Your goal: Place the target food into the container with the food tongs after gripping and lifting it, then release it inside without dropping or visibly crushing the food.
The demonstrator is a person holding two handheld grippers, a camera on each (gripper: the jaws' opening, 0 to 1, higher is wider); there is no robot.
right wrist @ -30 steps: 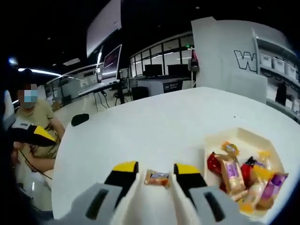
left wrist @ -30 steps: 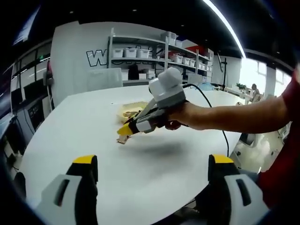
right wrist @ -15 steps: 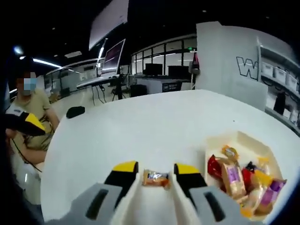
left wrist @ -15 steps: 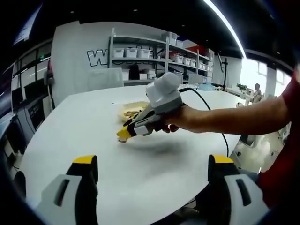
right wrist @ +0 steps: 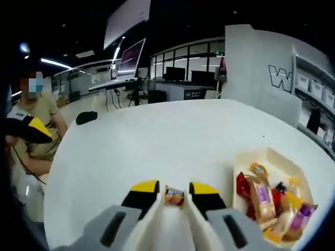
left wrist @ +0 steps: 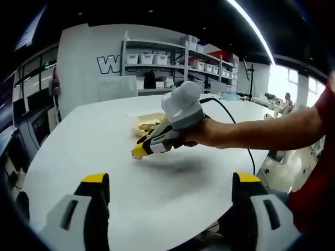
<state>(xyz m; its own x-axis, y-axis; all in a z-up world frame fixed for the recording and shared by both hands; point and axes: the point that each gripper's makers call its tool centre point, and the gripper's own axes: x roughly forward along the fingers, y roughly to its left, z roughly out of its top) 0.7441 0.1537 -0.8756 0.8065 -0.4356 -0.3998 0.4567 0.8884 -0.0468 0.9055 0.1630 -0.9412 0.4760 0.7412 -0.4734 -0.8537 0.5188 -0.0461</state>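
A small orange wrapped snack [right wrist: 174, 195] sits between the yellow tips of my right gripper [right wrist: 174, 189], low over the white table [right wrist: 157, 136]; the jaws press on both its sides. A cream tray [right wrist: 272, 153] holding several wrapped snacks stands to the right of it. In the left gripper view a hand holds the right gripper [left wrist: 139, 151] with its tips down at the table, just in front of the tray [left wrist: 152, 119]. My left gripper [left wrist: 171, 180] hovers open over the near part of the table with nothing in it.
A seated person [right wrist: 36, 112] is beyond the table's left edge in the right gripper view. Shelves with white bins [left wrist: 157, 60] stand behind the table. A cable [left wrist: 235, 117] trails from the right gripper across the table. Bare tabletop [left wrist: 78, 136] lies around the tray.
My right gripper's jaws have narrowed onto the orange snack, which now looks squeezed thinner between the tips. The left gripper has stayed still and open.
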